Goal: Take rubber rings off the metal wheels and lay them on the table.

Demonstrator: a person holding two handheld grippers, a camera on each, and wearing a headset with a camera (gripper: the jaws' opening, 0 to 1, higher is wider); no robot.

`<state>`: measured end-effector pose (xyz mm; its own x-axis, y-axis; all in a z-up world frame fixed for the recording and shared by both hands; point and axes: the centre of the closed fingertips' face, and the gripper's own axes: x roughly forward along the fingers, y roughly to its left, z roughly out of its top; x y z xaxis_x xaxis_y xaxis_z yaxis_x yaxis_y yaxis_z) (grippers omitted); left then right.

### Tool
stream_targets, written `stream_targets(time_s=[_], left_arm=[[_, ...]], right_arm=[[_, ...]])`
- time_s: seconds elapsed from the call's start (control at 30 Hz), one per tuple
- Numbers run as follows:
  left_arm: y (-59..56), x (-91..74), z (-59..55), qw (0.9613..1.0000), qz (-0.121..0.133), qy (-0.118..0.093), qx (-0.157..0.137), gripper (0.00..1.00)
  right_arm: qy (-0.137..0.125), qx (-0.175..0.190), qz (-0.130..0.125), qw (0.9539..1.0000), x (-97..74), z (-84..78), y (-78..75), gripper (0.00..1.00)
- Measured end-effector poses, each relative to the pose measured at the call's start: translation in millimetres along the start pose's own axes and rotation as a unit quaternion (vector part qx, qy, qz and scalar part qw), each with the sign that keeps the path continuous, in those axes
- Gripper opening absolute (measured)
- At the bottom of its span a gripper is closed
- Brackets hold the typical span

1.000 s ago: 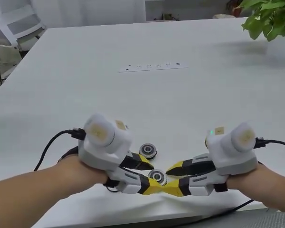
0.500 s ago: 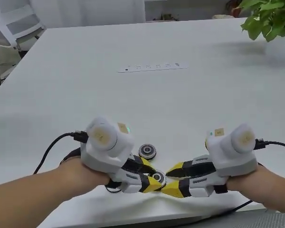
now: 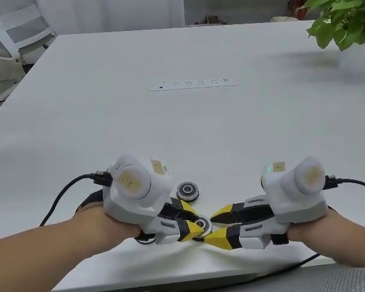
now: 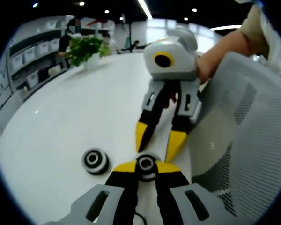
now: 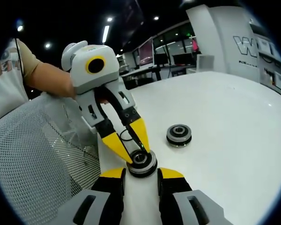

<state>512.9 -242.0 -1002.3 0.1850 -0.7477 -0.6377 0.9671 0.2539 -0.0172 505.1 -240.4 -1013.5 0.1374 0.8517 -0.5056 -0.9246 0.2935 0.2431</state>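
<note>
Matt white table [image 3: 231, 134]; glossy metal wheel [image 5: 141, 163]

White table [image 3: 261, 121] — one loose wheel [image 3: 188, 191]

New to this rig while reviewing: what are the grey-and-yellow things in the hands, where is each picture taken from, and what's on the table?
Those are hand-held two-jaw tools: the left tool and the right tool. The wide picture comes from a camera worn on the head. Each round one comes from a camera on a tool, looking along its jaws. On the white table lie two small metal wheels. The free wheel lies apart. Both tools' yellow tips flank the second wheel; whether either pinches it is unclear.
</note>
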Motion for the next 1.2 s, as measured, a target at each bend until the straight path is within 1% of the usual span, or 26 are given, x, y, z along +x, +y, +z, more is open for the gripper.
stream_targets(time_s=[0.53,0.73,0.8,1.07,1.2], left_arm=[[0.7,-0.7,-0.5,1.0000,0.005,-0.004,-0.002,0.14],[0.4,-0.9,-0.5,1.0000,0.006,-0.004,0.001,0.14],[0.4,-0.9,-0.5,1.0000,0.006,-0.004,0.002,0.14],[0.1,-0.9,-0.1,0.9999,0.006,-0.004,0.007,0.13],[0.1,-0.8,-0.1,0.9999,0.007,-0.004,0.008,0.13]], right_arm=[[0.011,-0.025,-0.003,0.9996,3.0,-2.2,-1.5,0.22],[0.017,-0.047,-0.008,0.9987,1.5,-3.9,-1.5,0.19],[0.026,-0.063,-0.014,0.9976,0.2,-6.0,-2.9,0.15],[0.025,-0.063,-0.015,0.9976,-0.6,-5.9,-3.3,0.13],[0.030,-0.062,-0.018,0.9974,-1.8,-7.6,-4.8,0.07]])
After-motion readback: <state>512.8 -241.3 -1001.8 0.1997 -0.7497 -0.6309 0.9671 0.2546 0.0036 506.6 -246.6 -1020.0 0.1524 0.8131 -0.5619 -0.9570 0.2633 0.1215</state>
